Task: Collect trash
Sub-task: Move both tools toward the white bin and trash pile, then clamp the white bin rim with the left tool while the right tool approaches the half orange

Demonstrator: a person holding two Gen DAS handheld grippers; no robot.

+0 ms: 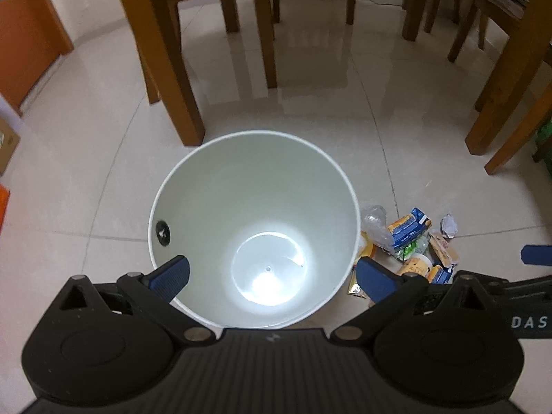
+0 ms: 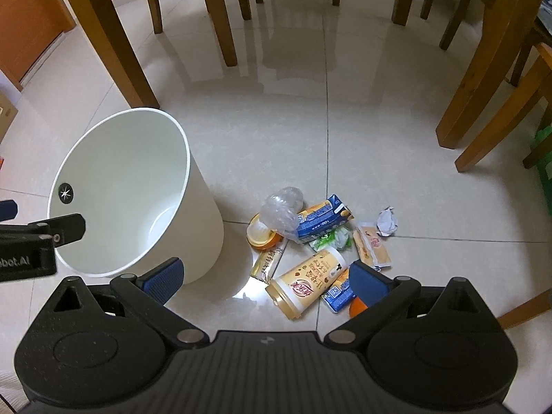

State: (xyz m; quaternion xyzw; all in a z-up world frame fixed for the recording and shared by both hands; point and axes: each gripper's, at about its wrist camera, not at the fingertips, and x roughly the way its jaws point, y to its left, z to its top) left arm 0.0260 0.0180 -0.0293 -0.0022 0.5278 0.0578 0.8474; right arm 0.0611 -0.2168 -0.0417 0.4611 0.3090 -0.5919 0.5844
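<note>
A white trash bin [image 1: 193, 179] [image 2: 207, 207] stands on the tiled floor with nothing inside it. My left gripper [image 1: 272, 276] hangs open above the bin's mouth. To the right of the bin lies a pile of trash [image 1: 410, 241]: a beige drink cup [image 2: 307, 281] on its side, a blue and orange carton [image 2: 322, 219], a crumpled clear plastic bag [image 2: 281, 212], a gold sachet [image 2: 267, 262], a crumpled paper ball [image 2: 387, 220] and flat wrappers [image 2: 372, 246]. My right gripper [image 2: 264, 279] is open above the near side of the pile, over the cup.
Wooden chair legs [image 1: 183, 79] [image 2: 224, 17] stand behind the bin and pile, more chair and table legs [image 2: 483, 79] at the right. An orange door [image 1: 27, 27] is at the far left. Open floor lies between pile and chairs.
</note>
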